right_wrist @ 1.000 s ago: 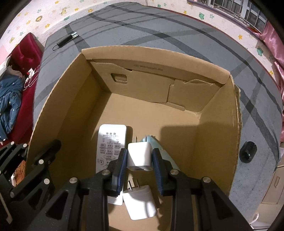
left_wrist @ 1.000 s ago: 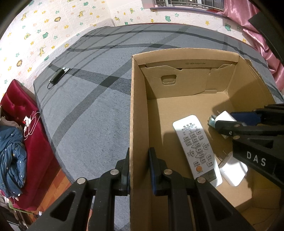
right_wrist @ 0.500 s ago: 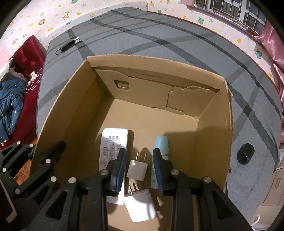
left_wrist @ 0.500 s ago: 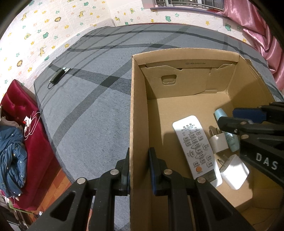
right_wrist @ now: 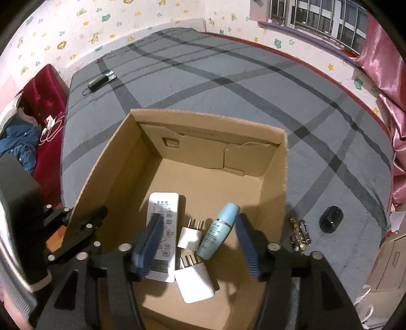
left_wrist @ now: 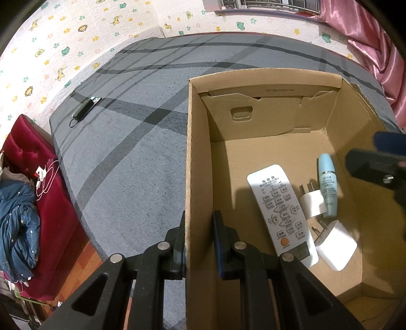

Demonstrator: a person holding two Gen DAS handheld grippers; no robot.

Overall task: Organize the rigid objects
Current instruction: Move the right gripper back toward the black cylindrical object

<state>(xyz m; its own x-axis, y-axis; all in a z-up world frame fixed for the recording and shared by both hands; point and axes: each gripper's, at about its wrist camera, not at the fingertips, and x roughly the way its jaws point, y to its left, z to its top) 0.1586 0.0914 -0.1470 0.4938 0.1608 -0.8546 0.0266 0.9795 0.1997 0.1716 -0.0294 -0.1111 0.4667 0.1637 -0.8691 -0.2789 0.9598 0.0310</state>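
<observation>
you have one cardboard box [right_wrist: 275, 162] holding one white remote control [right_wrist: 162, 228], two white plug adapters [right_wrist: 189, 238] [right_wrist: 194, 281] and one blue bottle [right_wrist: 218, 229]. right of it lie one keychain [right_wrist: 300, 234] and one black cylinder [right_wrist: 330, 219]; far left, one black charger [right_wrist: 100, 80].

patterned wallpaper [left_wrist: 76, 38], pink curtain [right_wrist: 385, 63], barred window [right_wrist: 317, 17]

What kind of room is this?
Probably a child's bedroom: a bed with a grey striped cover, cartoon-animal wallpaper and pink curtains by a barred window.
</observation>
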